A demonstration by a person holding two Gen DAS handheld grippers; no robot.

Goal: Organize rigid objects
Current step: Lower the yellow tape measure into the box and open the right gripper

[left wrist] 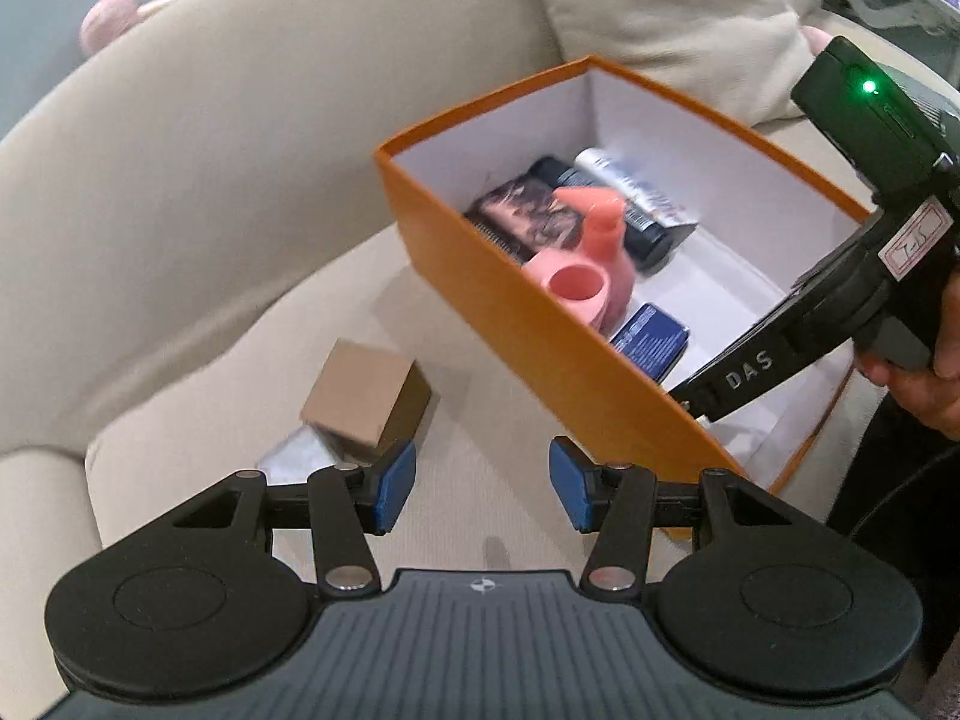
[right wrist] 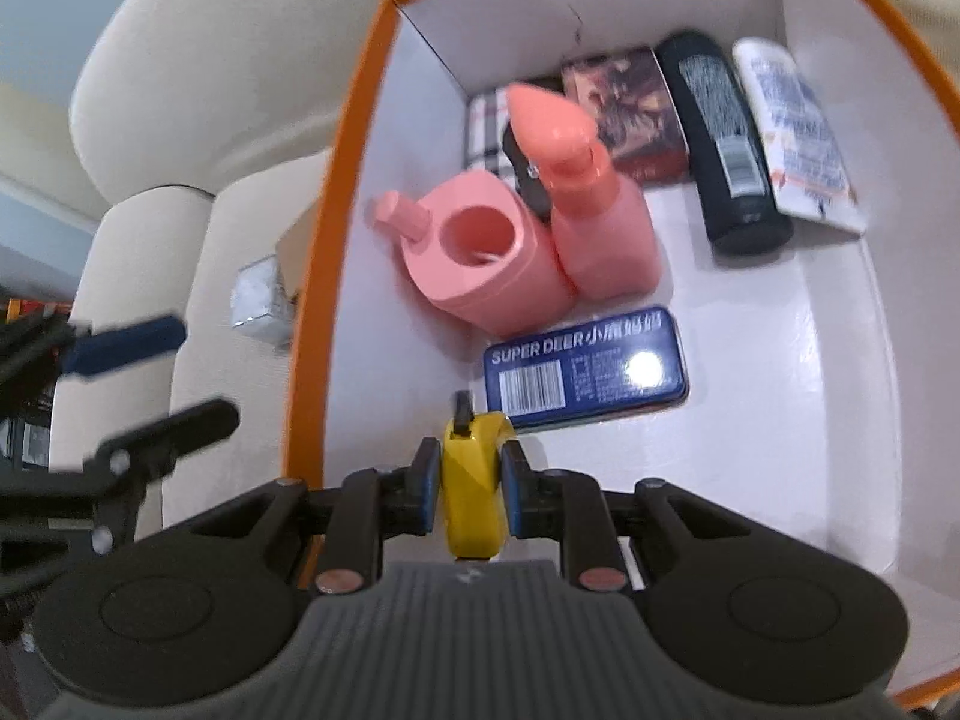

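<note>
Left wrist view
- Readable writing: the letters "DAS" in white on the black arm of the right hand-held gripper (left wrist: 696, 405), at the right edge of the frame. A white label with red marks sits higher on the same body; its text is illegible.
- The left hand-held gripper (left wrist: 483, 486) occupies the lower centre. Its blue pads (left wrist: 396, 483) stand apart with nothing between them, over the beige sofa cushion (left wrist: 480, 414).
- A small brown cardboard box (left wrist: 366, 399) lies on the cushion at lower left, just beyond the left pad, resting on a crumpled silver wrapper (left wrist: 294, 450).
- The orange box (left wrist: 540, 336) with a white interior stands on the cushion at centre right. The right hand-held gripper reaches into its near end.
- A hand (left wrist: 918, 372) holds the right unit at the right edge.

Right wrist view
- Readable writing: "SUPER DEER" followed by Chinese characters, with a barcode, on the blue tin (right wrist: 585, 369) lying flat at frame centre inside the box.
- The right hand-held gripper (right wrist: 465, 495), at lower centre, is closed on a yellow object (right wrist: 471, 492) with a black tip, held above the box floor just before the tin.
- Two pink dispenser bottles (right wrist: 480, 258) lie above the tin, touching each other.
- A dark tube (right wrist: 723, 144), a white tube (right wrist: 792, 126) with blurred print, and a printed card box (right wrist: 630, 114) line the upper right.
</note>
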